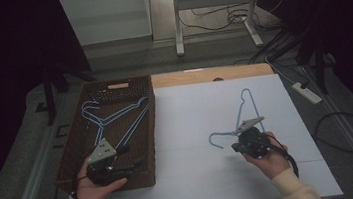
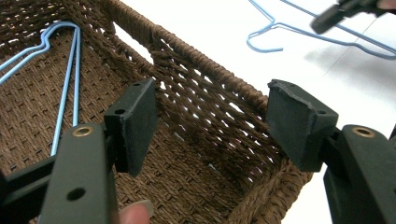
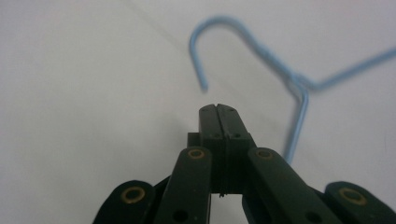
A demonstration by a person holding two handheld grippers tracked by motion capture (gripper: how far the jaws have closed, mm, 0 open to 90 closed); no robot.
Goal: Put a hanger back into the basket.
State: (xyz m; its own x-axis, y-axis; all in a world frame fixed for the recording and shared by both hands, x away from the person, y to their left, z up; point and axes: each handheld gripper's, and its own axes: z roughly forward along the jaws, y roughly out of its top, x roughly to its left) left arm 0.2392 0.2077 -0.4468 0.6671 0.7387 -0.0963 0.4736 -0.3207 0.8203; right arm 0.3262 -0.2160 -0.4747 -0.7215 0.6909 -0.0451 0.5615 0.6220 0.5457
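Note:
A light-blue wire hanger [image 1: 240, 112] lies on the white table top [image 1: 193, 128], its hook [image 3: 205, 51] pointing toward the person's left. My right gripper [image 1: 236, 146] is at the hanger's neck, jaws shut flat against each other [image 3: 218, 109]. The wire [image 3: 299, 112] runs just beside them and nothing shows between them. On the left stands a brown woven basket [image 1: 117, 83] with a few more blue hangers [image 1: 116, 116] inside. My left gripper [image 1: 133, 155] hovers over the basket's near end, open [image 2: 210, 116], its pads on either side of the wall [image 2: 210, 79].
A white power strip [image 1: 307, 92] and cables [image 1: 349, 135] lie on the floor to the right. A metal table frame [image 1: 178, 24] stands beyond the far edge. A strip of bare wood [image 1: 212, 74] borders the white top at the back.

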